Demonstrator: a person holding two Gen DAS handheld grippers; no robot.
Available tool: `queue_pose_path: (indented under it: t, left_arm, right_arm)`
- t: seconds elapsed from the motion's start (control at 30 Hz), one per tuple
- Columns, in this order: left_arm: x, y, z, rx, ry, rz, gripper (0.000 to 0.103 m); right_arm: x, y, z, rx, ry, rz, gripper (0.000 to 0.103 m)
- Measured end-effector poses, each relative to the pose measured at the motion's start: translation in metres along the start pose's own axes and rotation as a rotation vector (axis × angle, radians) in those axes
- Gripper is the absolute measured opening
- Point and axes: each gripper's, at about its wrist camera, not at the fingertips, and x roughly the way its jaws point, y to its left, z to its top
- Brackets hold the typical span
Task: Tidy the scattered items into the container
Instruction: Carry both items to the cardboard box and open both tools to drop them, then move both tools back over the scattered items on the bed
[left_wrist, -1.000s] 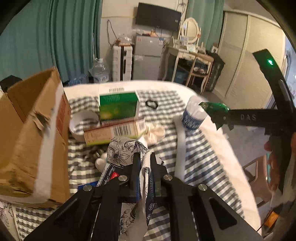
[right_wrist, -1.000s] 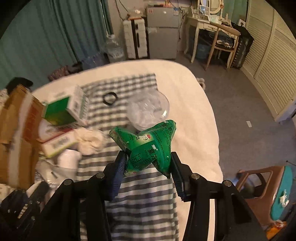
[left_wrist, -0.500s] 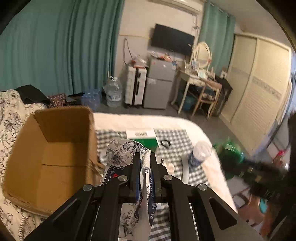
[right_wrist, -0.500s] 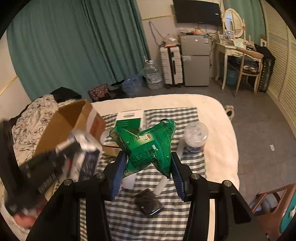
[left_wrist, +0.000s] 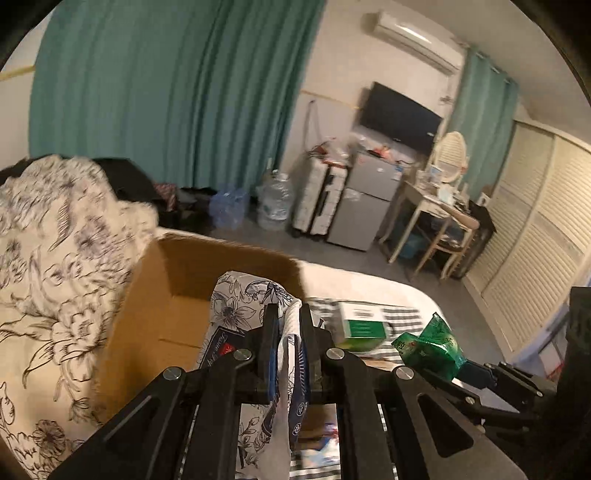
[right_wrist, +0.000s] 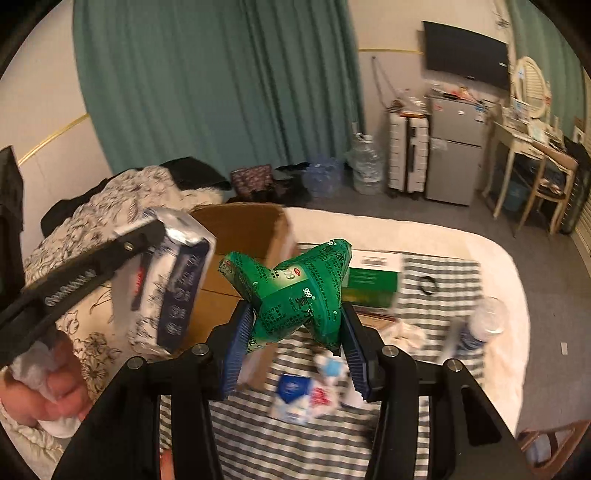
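My left gripper (left_wrist: 284, 314) is shut on a floral-printed tissue pack (left_wrist: 240, 306), lifted in front of the open cardboard box (left_wrist: 177, 295). In the right wrist view the same pack (right_wrist: 173, 288) hangs at the left beside the box (right_wrist: 240, 229), with a hand on the handle below it. My right gripper (right_wrist: 295, 328) is shut on a crumpled green medicine carton (right_wrist: 299, 291), held in the air above the checked cloth, just right of the box. The left wrist view also shows that carton (left_wrist: 428, 347) at the right.
On the checked cloth (right_wrist: 303, 450) lie a green-and-white box (right_wrist: 369, 284), a black ring (right_wrist: 428, 286), a lidded cup (right_wrist: 484, 325), crumpled white paper (right_wrist: 402, 328) and blue-and-white packets (right_wrist: 303, 395). A floral quilt (left_wrist: 55, 277) lies left of the box.
Both grippers have risen and swung left toward the cardboard box, each keeping its item. The box, seen from its side before, now shows its open inside.
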Motion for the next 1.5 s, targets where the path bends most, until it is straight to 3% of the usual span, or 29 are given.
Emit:
queue_pose_path:
  t: [0.23, 0.57, 0.63, 0.7, 0.77, 0.8, 1.03, 1.27, 1.4, 1.5]
  left_arm:
    - [0.017, 0.040, 0.002, -0.043, 0.017, 0.036, 0.009]
    - [0.034, 0.067, -0.002, -0.067, 0.043, 0.080, 0.012]
    - [0.033, 0.066, -0.002, -0.053, 0.042, 0.094, 0.030]
    - [0.031, 0.067, -0.001, -0.071, 0.031, 0.099, 0.077]
    - [0.026, 0.070, 0.002, -0.096, 0.006, 0.117, 0.091]
    - [0.025, 0.071, 0.003, -0.107, -0.002, 0.125, 0.093]
    - [0.028, 0.066, 0.005, -0.117, 0.019, 0.113, 0.094]
    - [0.003, 0.019, -0.004, -0.022, 0.008, 0.081, 0.098]
    - [-0.015, -0.026, -0.029, 0.090, -0.018, 0.048, 0.103]
    - [-0.019, -0.056, -0.066, 0.159, 0.014, 0.029, 0.103]
  right_arm:
    - [0.046, 0.049, 0.007, -0.034, 0.048, 0.029, 0.047]
    - [0.095, 0.072, 0.017, -0.041, 0.107, 0.014, 0.047]
    - [0.101, 0.073, 0.018, -0.036, 0.116, 0.014, 0.049]
    - [0.103, 0.072, 0.019, -0.020, 0.112, 0.021, 0.054]
    - [0.103, 0.071, 0.021, -0.007, 0.091, 0.008, 0.070]
    - [0.100, 0.070, 0.022, -0.003, 0.074, -0.008, 0.079]
    - [0.070, 0.043, 0.028, 0.044, 0.019, -0.039, 0.081]
    - [0.003, -0.002, 0.017, 0.059, -0.027, -0.144, 0.081]
    - [-0.040, -0.037, -0.004, 0.091, -0.044, -0.213, 0.081]
    - [-0.061, -0.068, -0.025, 0.133, -0.041, -0.248, 0.081]
